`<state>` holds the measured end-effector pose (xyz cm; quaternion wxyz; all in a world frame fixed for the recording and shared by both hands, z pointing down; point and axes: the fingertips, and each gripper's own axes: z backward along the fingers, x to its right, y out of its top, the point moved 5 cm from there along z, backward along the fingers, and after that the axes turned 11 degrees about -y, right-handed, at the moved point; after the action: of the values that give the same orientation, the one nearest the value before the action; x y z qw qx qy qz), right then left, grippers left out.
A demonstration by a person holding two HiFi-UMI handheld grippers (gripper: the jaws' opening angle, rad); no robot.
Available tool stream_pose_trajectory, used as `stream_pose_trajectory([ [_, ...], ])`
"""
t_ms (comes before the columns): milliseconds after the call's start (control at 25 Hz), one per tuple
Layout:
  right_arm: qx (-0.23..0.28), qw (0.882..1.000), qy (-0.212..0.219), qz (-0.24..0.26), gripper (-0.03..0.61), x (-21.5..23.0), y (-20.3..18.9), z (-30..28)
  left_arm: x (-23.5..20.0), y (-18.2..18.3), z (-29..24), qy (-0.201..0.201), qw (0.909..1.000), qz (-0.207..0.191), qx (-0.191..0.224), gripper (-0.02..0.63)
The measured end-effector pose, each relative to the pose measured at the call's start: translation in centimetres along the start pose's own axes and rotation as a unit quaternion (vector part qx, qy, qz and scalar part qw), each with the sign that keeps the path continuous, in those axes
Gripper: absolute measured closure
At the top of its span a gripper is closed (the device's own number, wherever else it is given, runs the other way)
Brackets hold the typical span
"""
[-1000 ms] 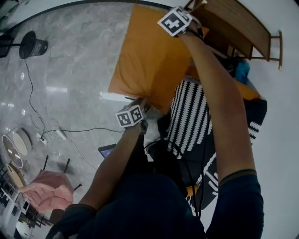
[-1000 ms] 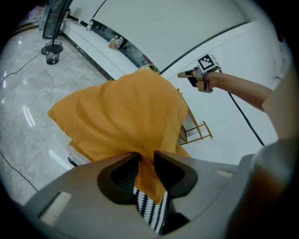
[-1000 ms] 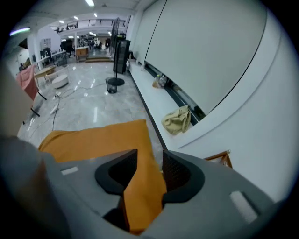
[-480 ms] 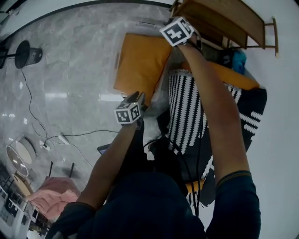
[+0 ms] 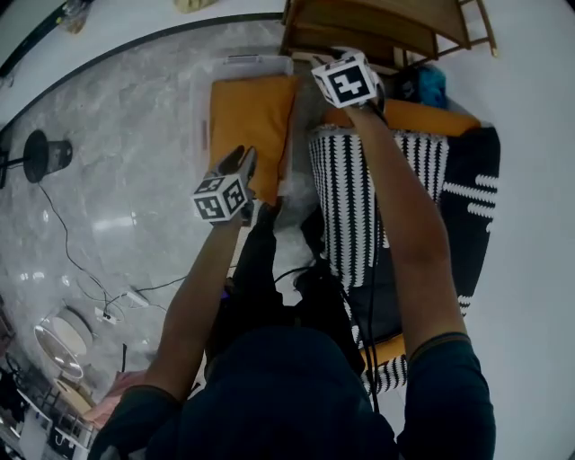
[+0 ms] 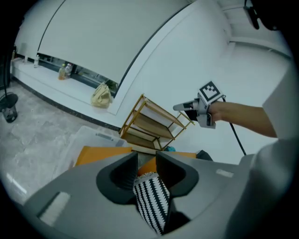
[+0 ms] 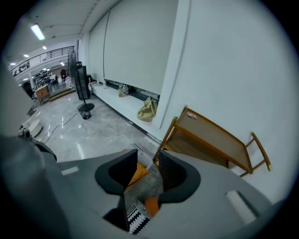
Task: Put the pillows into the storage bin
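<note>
Storage bin (image 5: 235,65): clear plastic, on the grey floor just in front of the wooden rack (image 5: 377,27). It is my landmark for everything below.

Orange pillow (image 5: 247,121): inside the storage bin, lying flat and filling most of it. I judge this one delivered.

Its look: plain orange cloth, soft and a little puffed, with squarish corners. I cannot tell whether its edge on the striped pillow's side sits fully below the bin wall.

Left gripper (image 6: 147,158): it hangs over the bin's near end, above the orange pillow's near corner. Its tongs have just been opening and stand at a narrow gap with nothing between them. I only see pillows through the gap, well below.

Right gripper (image 7: 148,162): it hangs over the bin's far corner, on the rack side. Its tongs are partly apart and empty.

Why both sit there: I read the two ends of the bin as the natural spots for hands that carry one pillow by opposite corners.

Striped pillow (image 5: 346,207): black-and-white zigzag stripes, outside and just beside the bin's right wall. I judge it the next to go in.

Second orange pillow (image 5: 431,117): beyond the striped pillow, farther from the bin, partly covered.
</note>
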<state>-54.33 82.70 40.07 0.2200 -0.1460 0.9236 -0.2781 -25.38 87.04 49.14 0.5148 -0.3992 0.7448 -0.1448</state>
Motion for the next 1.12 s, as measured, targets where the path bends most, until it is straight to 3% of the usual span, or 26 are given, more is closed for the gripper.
stream_pose_trajectory([
  [280,0.021,0.990,-0.061,-0.123,0.426,8.0,-7.3,8.7,6.6,6.3,-4.2,-0.066,0.9930,-0.097,0.004,0.494],
  [640,0.024,0.953,-0.169,-0.248,0.426,16.9,-20.1,22.3,18.1,10.4,-11.8,-0.158,0.9607,-0.226,-0.031,0.494],
  [880,0.022,0.907,-0.244,-0.343,0.426,18.9,-29.9,31.8,27.9,10.1,-15.6,-0.235,0.9226,-0.299,-0.064,0.494],
  [1120,0.012,0.854,-0.314,-0.415,0.426,19.4,-39.8,41.4,40.7,6.0,-18.3,-0.329,0.8637,-0.369,-0.097,0.494],
])
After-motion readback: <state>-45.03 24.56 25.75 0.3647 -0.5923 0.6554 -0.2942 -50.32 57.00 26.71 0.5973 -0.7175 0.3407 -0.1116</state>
